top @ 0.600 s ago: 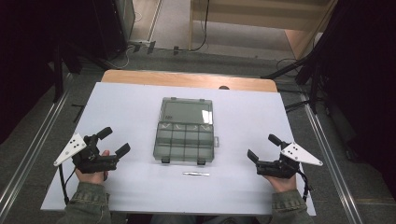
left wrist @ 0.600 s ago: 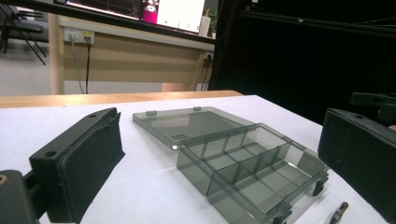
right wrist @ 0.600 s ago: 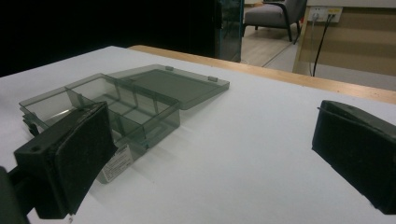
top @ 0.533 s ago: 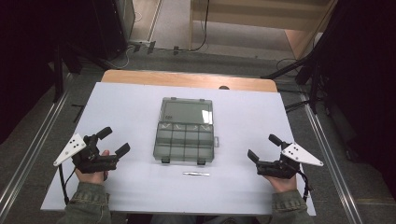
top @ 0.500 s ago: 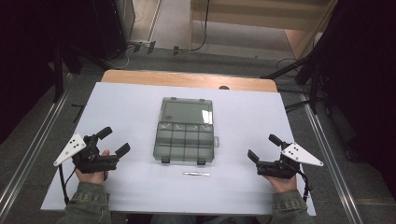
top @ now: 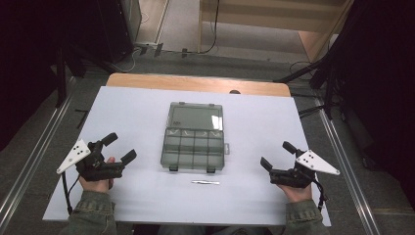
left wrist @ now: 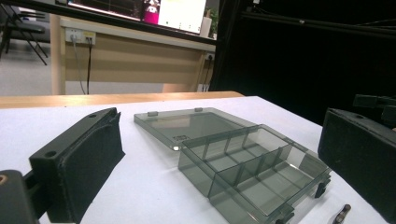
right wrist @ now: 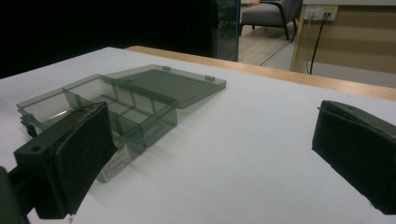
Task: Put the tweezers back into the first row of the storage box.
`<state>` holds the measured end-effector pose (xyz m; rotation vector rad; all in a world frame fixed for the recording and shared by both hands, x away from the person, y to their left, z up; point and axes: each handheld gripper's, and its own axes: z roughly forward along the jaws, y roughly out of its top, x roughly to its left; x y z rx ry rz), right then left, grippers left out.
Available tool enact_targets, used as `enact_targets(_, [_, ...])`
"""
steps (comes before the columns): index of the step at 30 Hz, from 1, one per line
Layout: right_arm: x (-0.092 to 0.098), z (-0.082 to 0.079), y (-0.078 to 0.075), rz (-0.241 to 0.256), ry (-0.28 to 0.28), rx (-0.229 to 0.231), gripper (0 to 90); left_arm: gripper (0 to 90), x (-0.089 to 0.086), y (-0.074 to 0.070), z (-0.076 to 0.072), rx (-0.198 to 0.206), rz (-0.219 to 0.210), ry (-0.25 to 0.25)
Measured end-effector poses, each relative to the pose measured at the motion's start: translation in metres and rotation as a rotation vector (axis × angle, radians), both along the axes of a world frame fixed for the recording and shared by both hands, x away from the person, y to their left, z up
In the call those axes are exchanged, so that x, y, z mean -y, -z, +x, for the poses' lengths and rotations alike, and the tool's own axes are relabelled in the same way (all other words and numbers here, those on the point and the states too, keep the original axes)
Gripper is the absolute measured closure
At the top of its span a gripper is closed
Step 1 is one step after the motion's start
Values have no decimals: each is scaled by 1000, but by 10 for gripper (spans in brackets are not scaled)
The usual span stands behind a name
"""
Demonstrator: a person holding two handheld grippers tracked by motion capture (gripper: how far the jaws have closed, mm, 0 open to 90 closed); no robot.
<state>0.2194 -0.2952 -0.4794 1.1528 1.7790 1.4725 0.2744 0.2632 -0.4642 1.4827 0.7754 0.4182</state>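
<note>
A smoky transparent organizer box [top: 195,139] lies open at the centre of the white tabletop [top: 137,107]. Its lid [top: 195,116] is folded back flat on the far side, away from the person, and rests on the tabletop. The tray half [top: 194,152] is divided by partitions into 2 rows of compartments; the compartments that can be seen hold nothing. 2 dark latches sit on the tray's near edge. A white label shows on the tray's side wall facing the right gripper view.

A thin metallic tool [top: 205,182], too small to identify, lies flat on the tabletop just in front of the tray's near edge, apart from the box.

The left gripper [top: 119,148] rests in the person's left hand at the left of the tabletop, well apart from the box. Its fingers [left wrist: 79,163] stand wide apart and hold nothing; the box appears between them, farther off, in the left gripper view.

The right gripper [top: 277,154] rests in the person's right hand at the right of the tabletop, also well apart from the box. Its fingers [right wrist: 70,161] stand wide apart and hold nothing.

Both grippers point toward the far side of the tabletop, 1 on each side of the box. A wooden strip [top: 195,84] borders the far edge of the tabletop.
</note>
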Motion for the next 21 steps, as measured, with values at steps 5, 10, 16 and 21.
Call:
enact_targets(5, [0, 0, 0, 6, -1, -7, 0, 0, 1, 0, 0, -3, -2, -2])
enact_targets(10, [-1, 1, 0, 12, -8, -6, 0, 0, 0, 1, 1, -3, 2, -4])
enact_targets(16, [-3, 2, -1, 6, -27, -8, 0, 0, 1, 1, 1, -6, 4, -5])
enact_targets(21, [-6, 2, -3, 14, -45, -15, 0, 0, 0, 0, 0, 0, 8, -7])
